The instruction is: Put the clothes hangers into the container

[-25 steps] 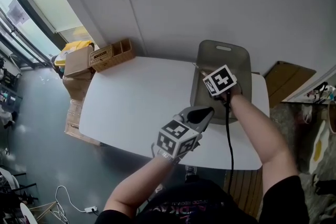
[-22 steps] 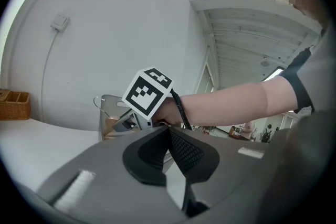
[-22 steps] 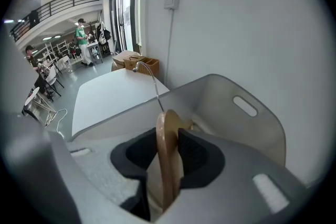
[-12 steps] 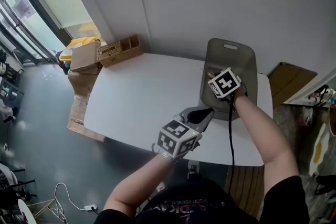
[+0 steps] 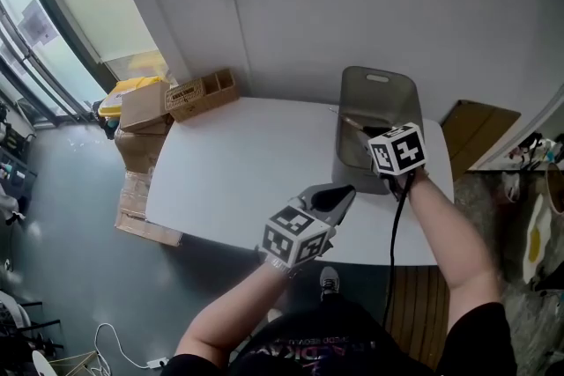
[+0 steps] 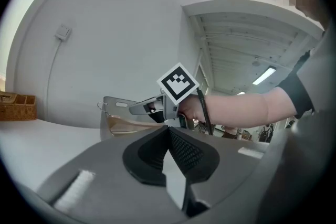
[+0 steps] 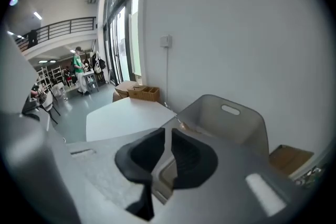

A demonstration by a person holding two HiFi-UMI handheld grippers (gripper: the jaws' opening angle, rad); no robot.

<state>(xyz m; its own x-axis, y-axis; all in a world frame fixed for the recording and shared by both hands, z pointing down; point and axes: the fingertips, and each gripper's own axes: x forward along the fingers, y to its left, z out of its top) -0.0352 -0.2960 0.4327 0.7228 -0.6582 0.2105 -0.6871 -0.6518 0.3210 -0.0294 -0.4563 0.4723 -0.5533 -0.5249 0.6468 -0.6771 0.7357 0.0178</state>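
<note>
A grey plastic container (image 5: 379, 101) stands at the table's back right, with wooden clothes hangers (image 5: 355, 122) lying inside it. My right gripper (image 5: 377, 136) hovers over the container's near end. Its jaws have just been closing and now stand a narrow slit apart with nothing between them. The right gripper view looks down past its pads (image 7: 184, 152) into the container (image 7: 231, 123). My left gripper (image 5: 339, 194) is over the table's front edge, left of the container, shut and empty. In its view I see the container (image 6: 113, 107), a hanger (image 6: 126, 126) and the right gripper (image 6: 137, 108).
The white table (image 5: 238, 163) fills the middle. A wicker basket (image 5: 201, 92) sits at its back left corner, with cardboard boxes (image 5: 141, 106) on the floor beside it. A wall runs right behind the table. Wooden boards (image 5: 471, 128) lie on the floor to the right.
My right gripper has lifted out of the container and drawn back toward me. Its jaws have narrowed. The left gripper has shifted a little over the front edge.
</note>
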